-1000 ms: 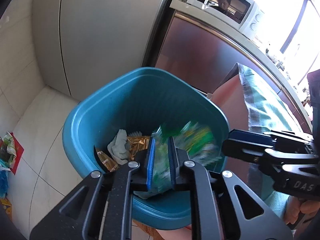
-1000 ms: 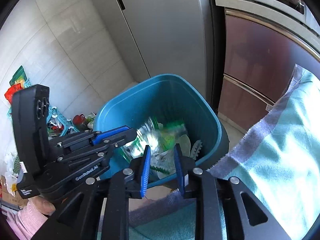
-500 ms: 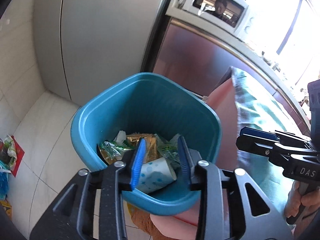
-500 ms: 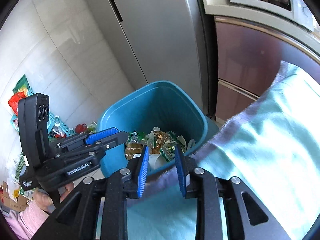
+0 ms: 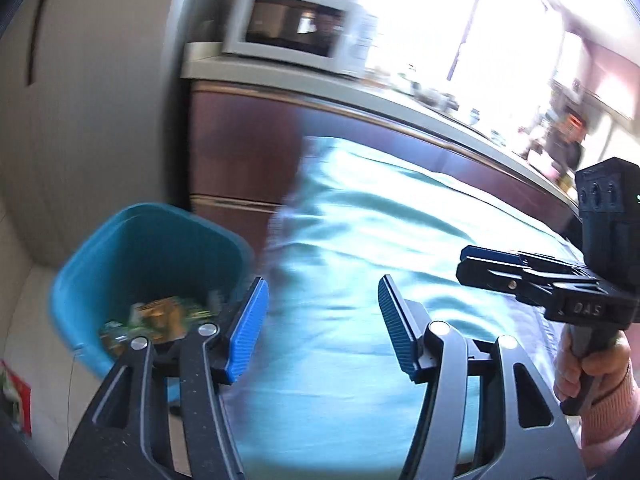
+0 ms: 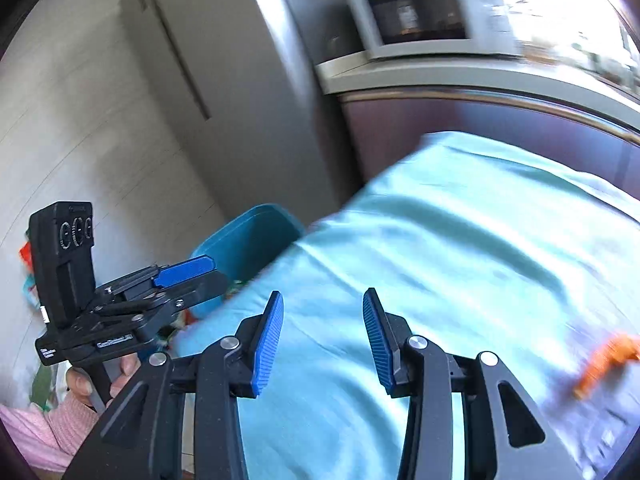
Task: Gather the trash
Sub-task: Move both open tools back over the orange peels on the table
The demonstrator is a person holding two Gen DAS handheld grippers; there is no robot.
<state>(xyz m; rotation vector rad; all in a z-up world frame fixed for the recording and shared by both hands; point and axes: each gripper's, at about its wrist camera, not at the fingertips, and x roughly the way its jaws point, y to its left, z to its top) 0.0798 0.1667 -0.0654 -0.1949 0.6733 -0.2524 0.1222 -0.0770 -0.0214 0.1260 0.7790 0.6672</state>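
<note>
Operator: Jaws opening on my left gripper (image 5: pixel 322 326) and right gripper (image 6: pixel 323 342), nothing between either.

Observer: Next piece?

Operator: Orange scrap (image 6: pixel 610 358) on the teal cloth (image 6: pixel 460 240), right side. I'd approach slowly. Farther left, the bin (image 5: pixel 100 272) holds wrappers.

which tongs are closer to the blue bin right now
Left. The left tongs, empty and opening, sit by the bin at the cloth's edge; the right tongs, also empty and opening, are farther over the cloth.
</note>
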